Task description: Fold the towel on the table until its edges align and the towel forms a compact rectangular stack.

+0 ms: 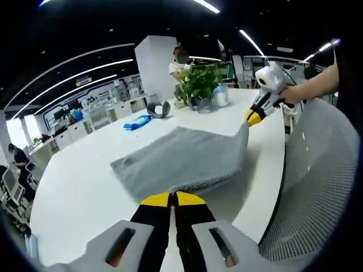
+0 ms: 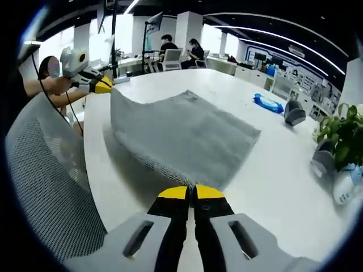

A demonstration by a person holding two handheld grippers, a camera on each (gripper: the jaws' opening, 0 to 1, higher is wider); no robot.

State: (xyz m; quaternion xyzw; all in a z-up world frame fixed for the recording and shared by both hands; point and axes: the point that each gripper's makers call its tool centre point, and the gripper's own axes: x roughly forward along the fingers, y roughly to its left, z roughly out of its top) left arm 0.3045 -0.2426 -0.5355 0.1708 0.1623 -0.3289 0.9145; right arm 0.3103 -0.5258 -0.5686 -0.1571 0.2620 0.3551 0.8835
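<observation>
On the white curved bench (image 1: 85, 187) lies the grey woven towel (image 1: 181, 158), its near edge lifted. Left tool (image 1: 172, 199) and right tool (image 2: 191, 194) each pinch a near corner with jaws closed, likely so the edge can swing evenly toward the far edge.

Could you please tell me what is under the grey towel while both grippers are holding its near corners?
Under the grey towel lies the white table, with a shadow where the near edge is lifted by the left gripper and right gripper. Whatever sits beneath its flat far part is covered.
</observation>
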